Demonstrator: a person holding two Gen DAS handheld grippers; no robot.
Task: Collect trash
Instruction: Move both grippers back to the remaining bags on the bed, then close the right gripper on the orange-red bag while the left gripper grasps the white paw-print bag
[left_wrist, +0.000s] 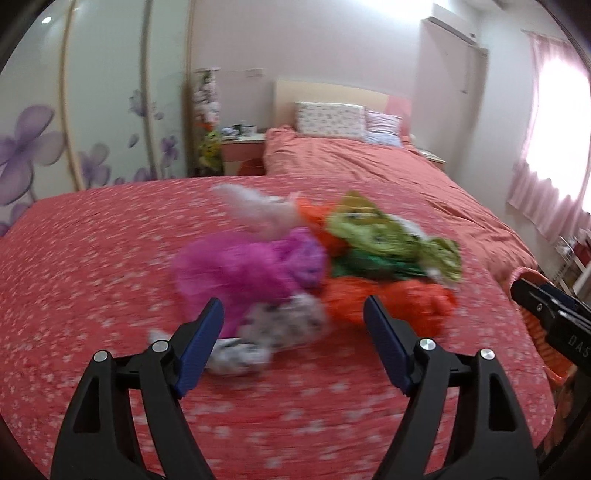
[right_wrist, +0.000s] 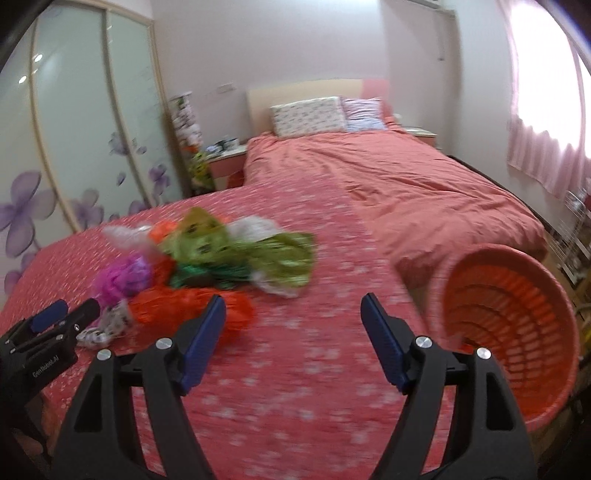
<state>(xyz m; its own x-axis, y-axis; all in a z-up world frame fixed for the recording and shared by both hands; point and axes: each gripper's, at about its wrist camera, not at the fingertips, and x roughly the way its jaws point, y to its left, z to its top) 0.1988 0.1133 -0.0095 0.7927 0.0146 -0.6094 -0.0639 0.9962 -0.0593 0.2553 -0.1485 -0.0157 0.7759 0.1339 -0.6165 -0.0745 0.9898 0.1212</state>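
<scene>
Right wrist view, right gripper (right_wrist: 293, 323) spread empty over bedspread (right_wrist: 295, 387), basket (right_wrist: 517, 321) at bed's edge, left gripper (left_wrist: 293, 325) spread.

A red bedspread (right_wrist: 295, 369) with small white flowers lies under the claw and runs on ahead of it. Beyond it, ahead and to the right, a plain coral duvet (right_wrist: 424, 184) covers the bed up to two pillows: a white flowered pillow (right_wrist: 308, 114) and a striped pillow (right_wrist: 364, 114) just beside it, both leaning against a pale headboard (right_wrist: 303, 88). Ahead and to the left stands a wardrobe (right_wrist: 85, 110) with frosted sliding doors printed with purple flowers. Between wardrobe and bed is a pink bedside table (right_wrist: 225, 155) holding small blurred things. Far right, pink curtains (right_wrist: 543, 158) hang at a bright window.
</scene>
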